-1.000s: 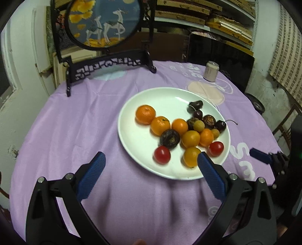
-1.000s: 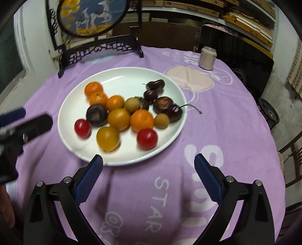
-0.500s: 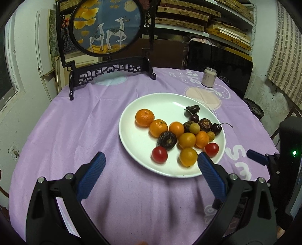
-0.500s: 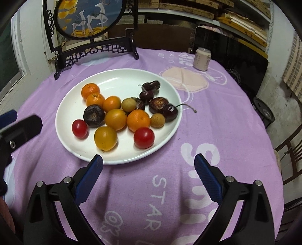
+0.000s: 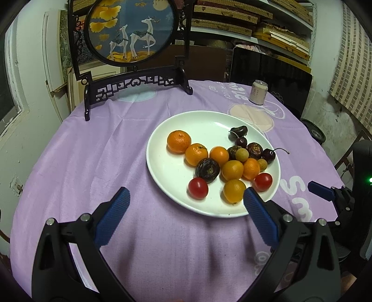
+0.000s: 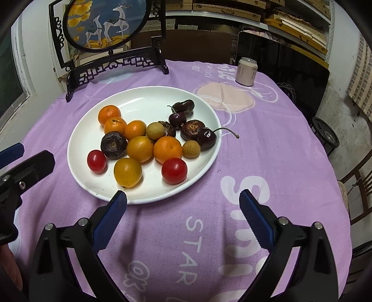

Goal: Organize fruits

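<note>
1. A round white plate (image 6: 76, 148) sat on a table covered with a purple cloth (image 6: 267, 144) and held all the fruit in one loose cluster.
2. On the plate's left half lay small oranges; the farthest one (image 6: 109, 114) touched a second (image 6: 115, 126), and a third (image 6: 135, 130) lay just beside that.
3. A wrinkled dark fruit (image 6: 113, 144) lay on the plate below those oranges, with a red cherry tomato (image 6: 96, 161) near the plate's left rim.
4. A yellow-orange fruit (image 6: 127, 172) lay closest to the plate's near rim, and a second red tomato (image 6: 174, 170) lay to its right.
5. On the plate's right half were dark cherries; one (image 6: 206, 138) had its stem reaching over the rim. Two pale tan round fruits (image 6: 191, 149) lay among them.
6. Beyond the plate, at the cloth's far edge, stood a black carved stand holding a round picture of deer (image 6: 104, 21).
7. To the far right of the plate stood a pale drinks can (image 6: 247, 71), upright and well apart from the plate.
8. The left gripper (image 5: 184, 204) hovered over the cloth at the plate's near-left side, blue fingers spread wide and holding nothing; its right finger overlapped the plate's near rim in the left wrist view.
9. The right gripper (image 6: 182, 204) hovered at the plate's near-right side, fingers equally wide apart and empty; its left finger (image 6: 109, 216) covered a little of the near rim.
</note>
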Demonstrator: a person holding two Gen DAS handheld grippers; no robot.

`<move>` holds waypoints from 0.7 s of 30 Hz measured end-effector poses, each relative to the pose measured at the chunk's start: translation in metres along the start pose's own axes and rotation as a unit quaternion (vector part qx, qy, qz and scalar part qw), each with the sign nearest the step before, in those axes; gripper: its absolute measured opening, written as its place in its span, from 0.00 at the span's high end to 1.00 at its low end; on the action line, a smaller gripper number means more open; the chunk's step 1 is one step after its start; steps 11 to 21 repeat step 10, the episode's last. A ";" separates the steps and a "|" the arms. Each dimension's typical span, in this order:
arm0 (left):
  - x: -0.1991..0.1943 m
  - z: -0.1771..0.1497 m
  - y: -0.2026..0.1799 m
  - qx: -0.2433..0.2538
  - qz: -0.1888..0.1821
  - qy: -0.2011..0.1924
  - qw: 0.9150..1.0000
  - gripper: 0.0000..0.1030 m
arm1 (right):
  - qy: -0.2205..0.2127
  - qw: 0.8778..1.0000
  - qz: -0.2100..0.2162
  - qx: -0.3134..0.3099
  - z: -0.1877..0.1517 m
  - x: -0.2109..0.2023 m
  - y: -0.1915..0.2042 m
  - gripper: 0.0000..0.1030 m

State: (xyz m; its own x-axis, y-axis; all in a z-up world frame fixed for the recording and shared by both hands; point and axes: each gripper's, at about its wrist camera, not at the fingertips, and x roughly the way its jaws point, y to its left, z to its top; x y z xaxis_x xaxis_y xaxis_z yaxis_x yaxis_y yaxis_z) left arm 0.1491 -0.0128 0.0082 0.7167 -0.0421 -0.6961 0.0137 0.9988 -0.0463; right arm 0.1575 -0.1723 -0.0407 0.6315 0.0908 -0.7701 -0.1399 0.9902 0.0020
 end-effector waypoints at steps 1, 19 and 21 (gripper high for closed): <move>0.000 0.000 0.000 -0.001 -0.002 0.001 1.000 0.03 | 0.000 1.000 0.000 0.001 0.000 0.000 0.000 0.05; 0.000 -0.002 -0.001 -0.002 -0.009 0.007 1.000 0.03 | 0.001 1.000 0.001 0.001 0.000 0.000 0.000 0.05; 0.000 -0.002 -0.001 -0.002 -0.009 0.007 1.000 0.03 | 0.001 1.000 0.001 0.001 0.000 0.000 0.000 0.05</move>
